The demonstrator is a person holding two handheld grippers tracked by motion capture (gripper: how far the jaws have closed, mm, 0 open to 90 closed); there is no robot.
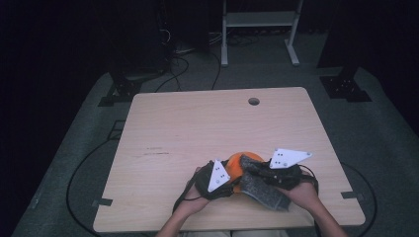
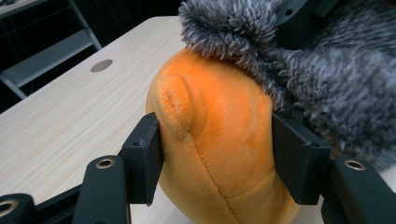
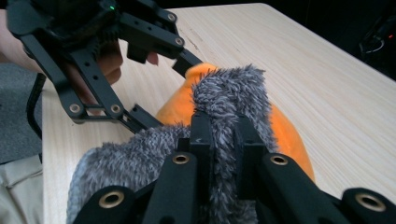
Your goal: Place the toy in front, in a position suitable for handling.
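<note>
Light wooden table [image 1: 188,128], orange plush toy [image 1: 240,160] resting near its front edge

Orange plush [image 2: 215,140] on table, grey fuzzy sock [image 3: 224,107] draped over top.

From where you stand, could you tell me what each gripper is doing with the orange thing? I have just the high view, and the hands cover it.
Observer: The left gripper has its two jaws on either side of the orange plush toy, the pads pressing on its flanks.
Operator: Thank you. And the grey item on the right?
Observer: It is a fluffy grey sock. The right gripper is shut on its fabric, near the opening.
Operator: Is the sock over the toy already?
Observer: Partly. In the left gripper view the sock's edge lies over the toy's top, while most of the orange body is bare.
</note>
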